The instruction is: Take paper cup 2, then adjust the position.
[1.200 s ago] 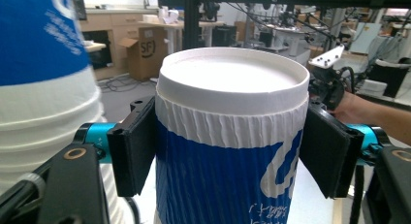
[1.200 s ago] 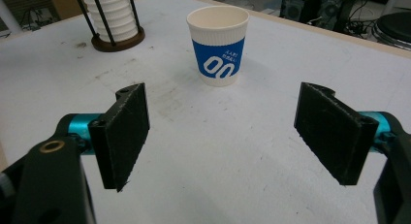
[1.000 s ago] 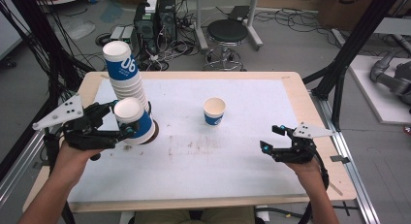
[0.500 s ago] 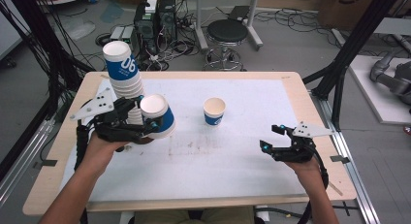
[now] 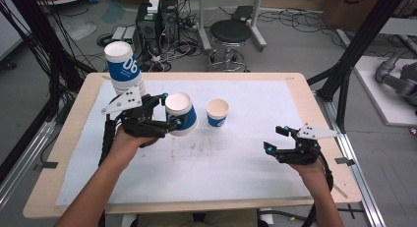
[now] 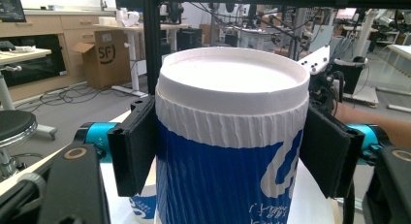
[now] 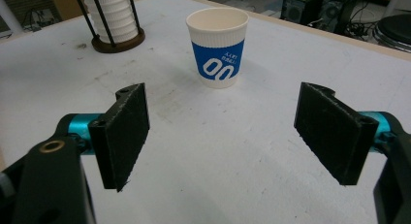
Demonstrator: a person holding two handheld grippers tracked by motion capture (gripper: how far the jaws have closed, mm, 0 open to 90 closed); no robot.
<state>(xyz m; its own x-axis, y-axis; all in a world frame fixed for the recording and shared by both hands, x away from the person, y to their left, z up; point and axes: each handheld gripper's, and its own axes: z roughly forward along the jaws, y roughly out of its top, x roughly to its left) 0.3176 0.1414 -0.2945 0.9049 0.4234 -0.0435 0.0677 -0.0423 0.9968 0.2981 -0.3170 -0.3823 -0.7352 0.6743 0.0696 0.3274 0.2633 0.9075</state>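
A blue-and-white paper cup (image 5: 184, 120) hangs above the white table mat (image 5: 221, 168), rim upward and slightly tilted, with my left gripper (image 5: 173, 110) shut on its ribbed sides. In the left gripper view both pads (image 6: 133, 149) press on the cup (image 6: 232, 136). A second, matching cup (image 5: 217, 112) stands upright on the mat just right of the held one. My right gripper (image 5: 275, 139) hovers low at the right, open with nothing between its jaws. In the right gripper view (image 7: 237, 136) it faces the standing cup (image 7: 218, 47).
A tall stack of cups in a wire holder (image 5: 125, 70) stands at the table's back left, also seen as the stack (image 7: 114, 15) in the right gripper view. A black stool (image 5: 230, 33) and computer boxes sit on the floor beyond the table. Black frame posts flank both sides.
My left gripper has carried the cup to the right, away from the stack and towards the standing cup. The right gripper has stayed where it was.
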